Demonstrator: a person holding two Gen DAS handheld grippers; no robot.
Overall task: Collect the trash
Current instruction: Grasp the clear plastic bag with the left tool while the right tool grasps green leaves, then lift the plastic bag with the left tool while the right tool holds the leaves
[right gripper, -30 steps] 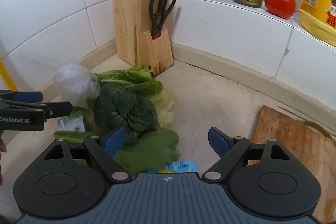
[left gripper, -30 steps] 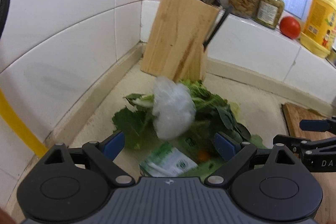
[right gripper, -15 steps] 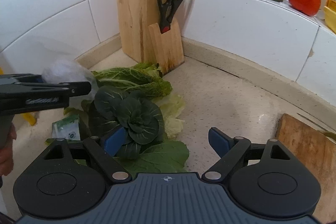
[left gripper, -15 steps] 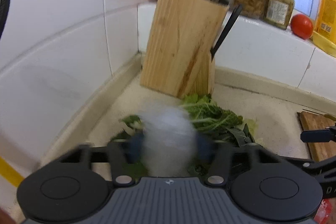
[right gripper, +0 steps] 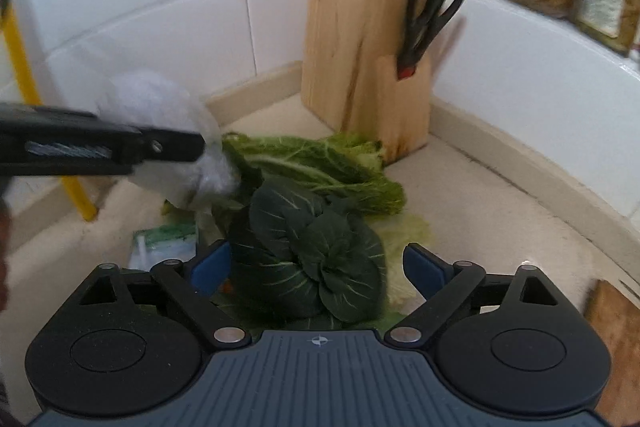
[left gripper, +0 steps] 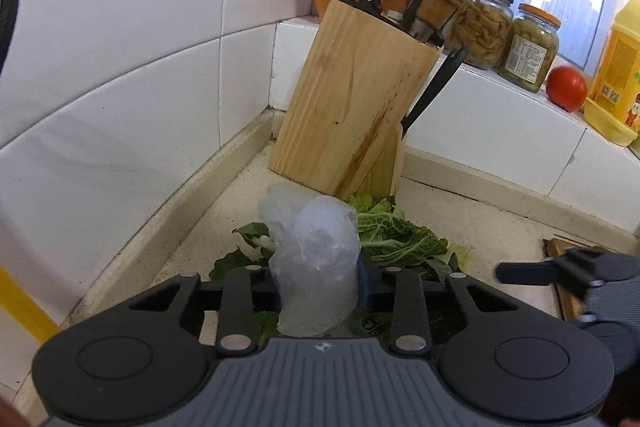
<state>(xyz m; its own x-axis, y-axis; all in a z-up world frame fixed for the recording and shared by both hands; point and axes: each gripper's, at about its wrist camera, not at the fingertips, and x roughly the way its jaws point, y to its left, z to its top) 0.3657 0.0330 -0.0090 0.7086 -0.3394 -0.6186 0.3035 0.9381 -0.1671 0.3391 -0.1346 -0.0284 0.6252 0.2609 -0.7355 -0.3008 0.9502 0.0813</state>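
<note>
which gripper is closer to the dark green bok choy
Right. The right gripper is open with the dark bok choy sitting between its fingers. The left gripper is off to the bok choy's left, shut on the crumpled plastic bag.

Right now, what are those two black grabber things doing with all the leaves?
A person is collecting trash on a kitchen counter. The left gripper has its jaws shut on a crumpled clear plastic bag. The right gripper is open, its jaws on either side of a dark green leafy vegetable in the scrap pile by the wooden knife block.
</note>
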